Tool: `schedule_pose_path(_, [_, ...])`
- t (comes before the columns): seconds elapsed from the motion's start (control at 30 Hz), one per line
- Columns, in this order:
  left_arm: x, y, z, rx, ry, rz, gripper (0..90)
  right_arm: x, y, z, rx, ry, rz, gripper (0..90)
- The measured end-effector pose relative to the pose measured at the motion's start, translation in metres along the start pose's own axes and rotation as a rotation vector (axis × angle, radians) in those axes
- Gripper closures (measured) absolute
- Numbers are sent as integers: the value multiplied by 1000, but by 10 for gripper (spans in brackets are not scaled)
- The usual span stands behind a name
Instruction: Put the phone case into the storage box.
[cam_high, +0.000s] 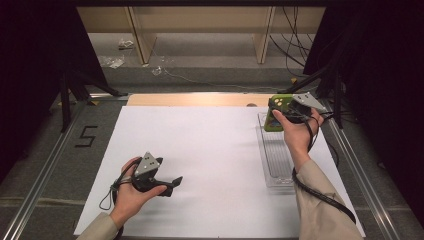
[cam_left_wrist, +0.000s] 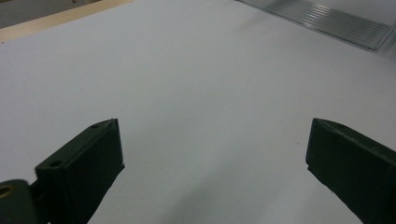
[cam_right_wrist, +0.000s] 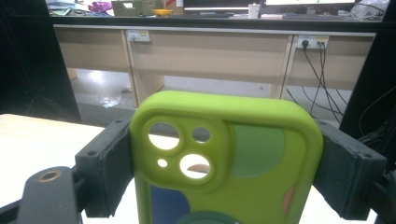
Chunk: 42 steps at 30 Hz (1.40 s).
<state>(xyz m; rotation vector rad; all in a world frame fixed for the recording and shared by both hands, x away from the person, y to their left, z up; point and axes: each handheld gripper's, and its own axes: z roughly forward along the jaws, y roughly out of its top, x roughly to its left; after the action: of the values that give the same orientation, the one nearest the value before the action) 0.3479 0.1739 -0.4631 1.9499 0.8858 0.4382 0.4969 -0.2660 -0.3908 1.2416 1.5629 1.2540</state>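
A lime-green phone case (cam_right_wrist: 233, 163) with camera cutouts stands between the jaws of my right gripper (cam_right_wrist: 224, 172), which is shut on its two long sides. In the high view the case (cam_high: 276, 112) is held above the far end of a clear plastic tray (cam_high: 276, 160) at the right of the white sheet. My left gripper (cam_high: 170, 186) rests low over the white sheet (cam_high: 200, 150) near the front left, jaws open with nothing between them. The left gripper view shows its two black fingers (cam_left_wrist: 84, 163) wide apart over bare white paper.
The clear ribbed tray (cam_left_wrist: 327, 21) lies along the sheet's right side. A wooden strip (cam_high: 190, 100) borders the sheet's far edge. Metal rails (cam_high: 350, 165) run along both table sides. Desks, cables and wall sockets (cam_right_wrist: 310, 43) stand beyond the table.
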Motion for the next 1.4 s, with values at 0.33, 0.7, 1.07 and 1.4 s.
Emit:
schedule_pose_path(0.33, [0, 0, 0, 1, -2, 0, 33, -2, -1, 4, 8, -7, 2, 171])
schedule_pose_path(0.7, [0, 0, 0, 1, -3, 1, 33, -2, 0, 8, 15, -11, 3, 171])
schedule_pose_path(1.07, [0, 0, 0, 0, -4, 1, 33, -3, 0, 12, 20, -17, 2, 171])
schedule_pose_path(1.4, [0, 0, 0, -1, -3, 0, 33, -4, -2, 16, 29, -23, 6, 171])
